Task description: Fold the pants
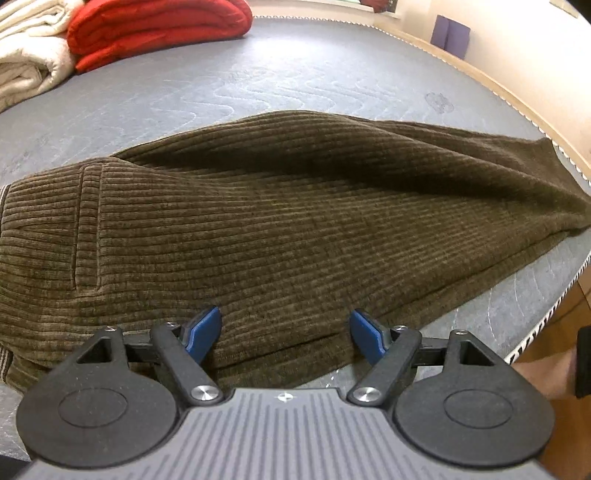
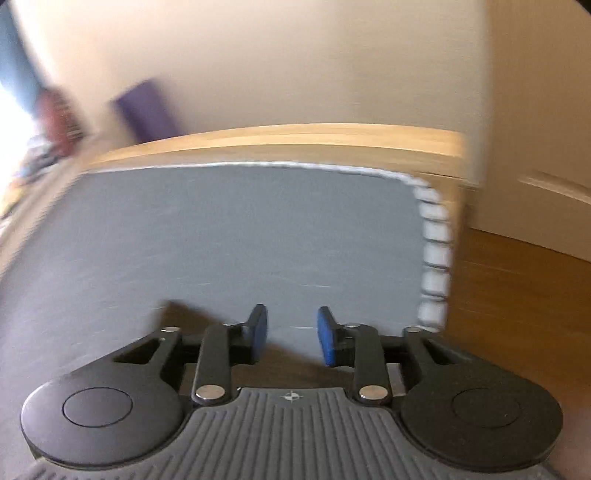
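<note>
- So far, the pants [image 1: 295, 221] look folded once lengthwise: in the left wrist view one brown corduroy leg seems to lie on top of the other, with a second edge showing along the near right side.
- They lie flat on the bed [image 1: 258, 85], waist and a back pocket toward the left of that view, leg ends reaching toward the right edge of the mattress.
- The cloth is fairly smooth, with a soft ridge running along its far side; whether the two legs line up exactly I cannot tell.
- The left gripper [image 1: 286, 334] hovers over the near edge of the pants with its blue pads spread wide and nothing between them.
- The right gripper [image 2: 291, 334] is part-way open and empty; its view is blurred and shows mostly a bare corner of the mattress, with only a sliver of brown cloth below the fingers.
- Neither gripper holds the pants at this moment, so the garment rests on its own.
- What is left, by my reading: the crosswise folds, bringing the leg ends over toward the waist, once or twice, then a final smoothing.
- Likely the task is somewhere short of halfway.
- A red blanket [image 1: 155, 29] and a white one [image 1: 29, 62] are stacked at the far left, well apart from the pants, and play no part.
</note>
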Demonstrator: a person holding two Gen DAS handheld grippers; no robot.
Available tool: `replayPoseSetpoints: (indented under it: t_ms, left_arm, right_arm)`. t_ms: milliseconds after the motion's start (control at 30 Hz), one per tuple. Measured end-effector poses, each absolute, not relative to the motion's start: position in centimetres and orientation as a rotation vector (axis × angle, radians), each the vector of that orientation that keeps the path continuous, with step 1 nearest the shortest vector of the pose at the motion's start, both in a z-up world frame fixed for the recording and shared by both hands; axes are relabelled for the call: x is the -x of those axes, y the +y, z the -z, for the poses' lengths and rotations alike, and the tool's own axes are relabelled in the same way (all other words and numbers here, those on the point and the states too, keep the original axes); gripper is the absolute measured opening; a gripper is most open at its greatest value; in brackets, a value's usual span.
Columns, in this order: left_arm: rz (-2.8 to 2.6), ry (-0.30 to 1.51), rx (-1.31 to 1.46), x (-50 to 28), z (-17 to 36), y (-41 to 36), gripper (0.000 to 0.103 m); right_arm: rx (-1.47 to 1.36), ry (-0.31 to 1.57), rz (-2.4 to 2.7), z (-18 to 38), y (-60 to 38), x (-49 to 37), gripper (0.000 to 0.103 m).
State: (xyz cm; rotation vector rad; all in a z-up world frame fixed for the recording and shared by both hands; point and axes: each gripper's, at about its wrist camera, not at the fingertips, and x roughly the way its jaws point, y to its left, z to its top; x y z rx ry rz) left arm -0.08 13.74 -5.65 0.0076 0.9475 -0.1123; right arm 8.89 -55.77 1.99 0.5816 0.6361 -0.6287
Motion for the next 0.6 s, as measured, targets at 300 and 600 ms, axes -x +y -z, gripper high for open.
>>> replayPoseSetpoints:
  t_ms: [300,600]
  left_arm:
    - [0.107,0.925,-0.024,0.3,6.3,13.1,0.086]
    - [0.084,0.900,-0.025,0.3,6.8,12.7,0.088]
  right_arm:
    - [-0.667,0.839,0.299,2.6,-52.2,-19.0,0.048]
    - [-0.649,0.929,0.387,5.6,-51.1,-23.9,0.033]
